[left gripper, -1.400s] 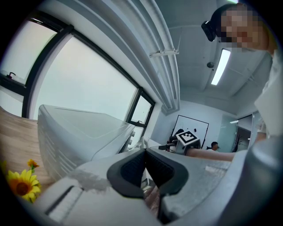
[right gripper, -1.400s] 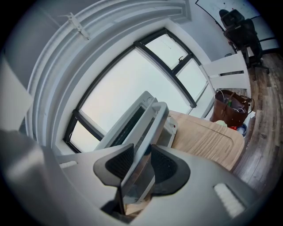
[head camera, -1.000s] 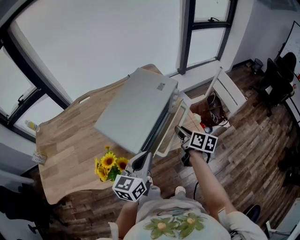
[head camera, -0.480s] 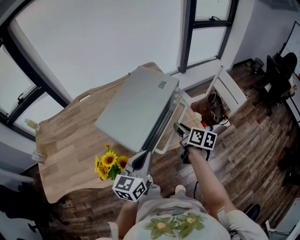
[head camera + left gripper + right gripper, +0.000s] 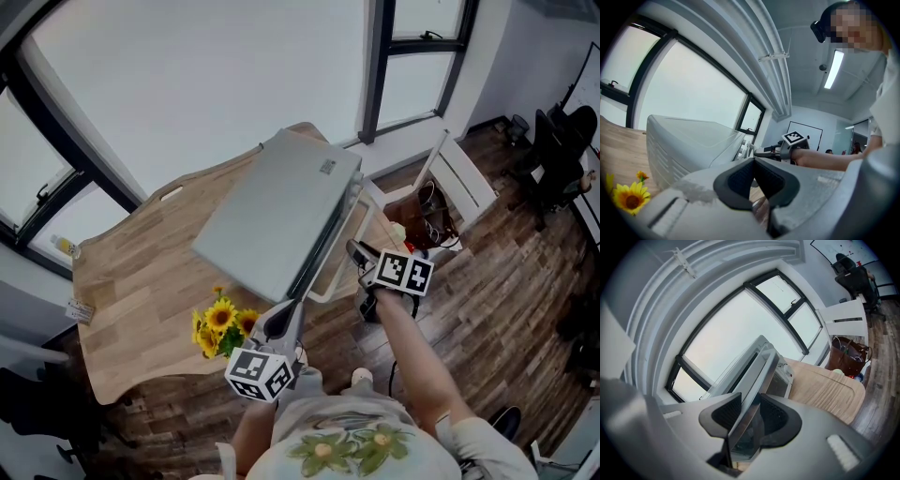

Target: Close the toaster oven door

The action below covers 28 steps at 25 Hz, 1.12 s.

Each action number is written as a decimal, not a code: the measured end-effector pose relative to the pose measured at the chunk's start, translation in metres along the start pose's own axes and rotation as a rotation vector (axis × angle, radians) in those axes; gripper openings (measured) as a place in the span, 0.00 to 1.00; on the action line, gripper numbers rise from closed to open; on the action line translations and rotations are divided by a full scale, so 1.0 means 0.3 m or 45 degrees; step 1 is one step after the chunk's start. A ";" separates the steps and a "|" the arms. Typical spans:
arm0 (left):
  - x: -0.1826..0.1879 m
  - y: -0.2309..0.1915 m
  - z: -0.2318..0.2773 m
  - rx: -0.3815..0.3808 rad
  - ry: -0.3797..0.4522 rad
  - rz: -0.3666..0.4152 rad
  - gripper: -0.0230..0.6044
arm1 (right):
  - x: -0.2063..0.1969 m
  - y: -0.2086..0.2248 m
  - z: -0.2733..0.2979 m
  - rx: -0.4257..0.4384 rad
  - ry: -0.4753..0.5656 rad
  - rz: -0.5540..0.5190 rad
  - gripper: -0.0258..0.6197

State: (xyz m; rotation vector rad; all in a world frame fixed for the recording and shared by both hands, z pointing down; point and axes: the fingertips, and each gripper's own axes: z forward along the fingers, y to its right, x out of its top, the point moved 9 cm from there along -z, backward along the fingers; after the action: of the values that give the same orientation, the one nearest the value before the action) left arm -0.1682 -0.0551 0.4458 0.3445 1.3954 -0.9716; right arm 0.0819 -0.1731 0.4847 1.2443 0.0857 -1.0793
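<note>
On the toaster oven (image 5: pixel 277 216), the door (image 5: pixel 339 246), its free edge clamped in the right gripper (image 5: pixel 356 253), leans slightly nearer the oven's front than a second ago, so closing seems under way; the shut, empty left gripper (image 5: pixel 279 323) hovers by the oven's near corner.

The person wears a pale short-sleeved shirt (image 5: pixel 349 452) printed with green leaves and yellow flowers. The grey plastic left gripper (image 5: pixel 284 311) and right gripper (image 5: pixel 355 252) each carry a white cube with black square markers (image 5: pixel 261 375) and black ribbed jaws.
</note>
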 end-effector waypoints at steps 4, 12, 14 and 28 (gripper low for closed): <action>0.000 -0.004 -0.008 0.005 -0.002 0.000 0.04 | 0.003 -0.014 0.014 0.011 0.007 -0.002 0.24; -0.003 -0.015 -0.021 0.016 -0.003 -0.009 0.04 | 0.008 -0.035 0.039 0.023 0.013 -0.013 0.24; -0.003 -0.016 -0.023 0.017 -0.003 -0.009 0.04 | 0.009 -0.039 0.043 0.024 0.015 -0.015 0.24; -0.006 -0.018 -0.035 0.024 0.007 -0.019 0.04 | 0.014 -0.065 0.062 0.030 0.014 -0.030 0.24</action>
State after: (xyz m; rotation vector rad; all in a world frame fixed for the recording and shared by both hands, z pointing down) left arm -0.1789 -0.0500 0.4470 0.3518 1.3960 -0.9973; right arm 0.0616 -0.1887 0.4755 1.2732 0.0961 -1.0966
